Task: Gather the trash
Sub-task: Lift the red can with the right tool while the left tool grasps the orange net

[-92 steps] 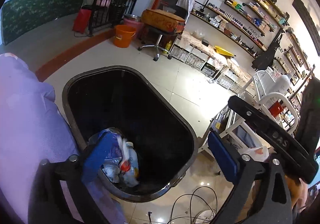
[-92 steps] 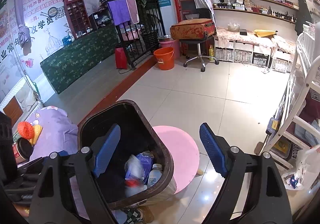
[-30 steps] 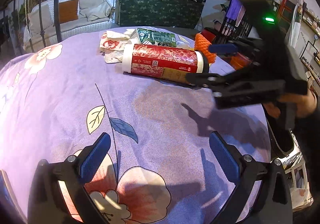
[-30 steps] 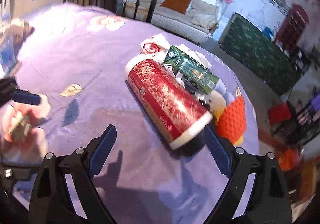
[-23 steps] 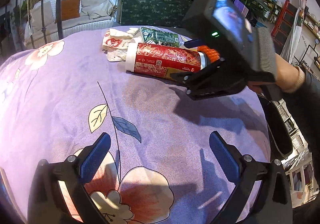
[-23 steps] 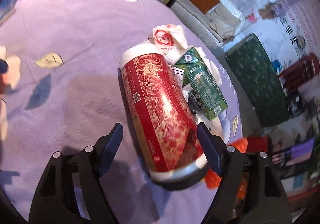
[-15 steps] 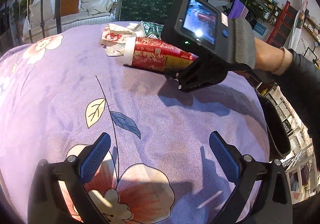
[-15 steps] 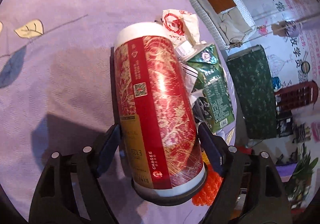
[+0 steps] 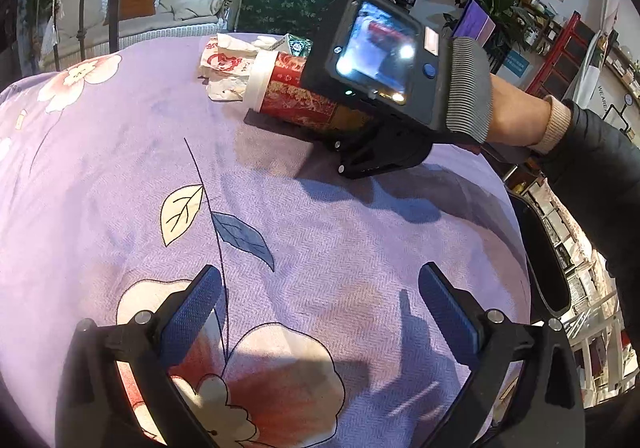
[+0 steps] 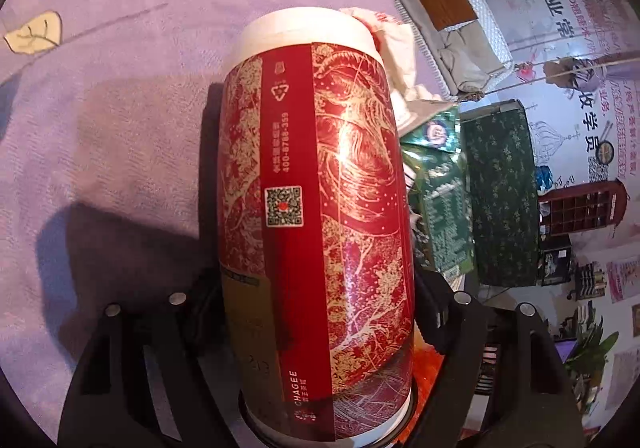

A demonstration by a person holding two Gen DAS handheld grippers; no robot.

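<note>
Cup [image 10: 316,216]: a tall red paper cup with a white rim band, lying on its side on the purple cloth [image 9: 120,168]. It sits between the fingers of the right claw [image 10: 320,312], base end nearest the claw, rim end pointing away. Beyond the cup, on its far side from the claw, lie a crumpled wrapper [image 9: 224,64] and a green carton [image 10: 440,200], both touching or just beside it. Something orange shows below the cup base; it cannot be identified.

Right claw state: jaws closing, one on each side of the cup body. The pads are hidden behind the cup wall, so contact cannot be confirmed.

Left claw [image 9: 320,312] state: spread, nothing between the fingers, hovering over bare cloth well apart from the cup.

Handling, judged:
- Light if empty; contents cannot be seen.
- Thin wall, likely to dent under a hard pinch.
- Glossy sleeve, likely to slip; the round body may roll on the cloth.

Grip point: across the lower body near the base, where the wall is stiffest. Close only until the wall resists. Keep clear of the carton beside the far jaw.
</note>
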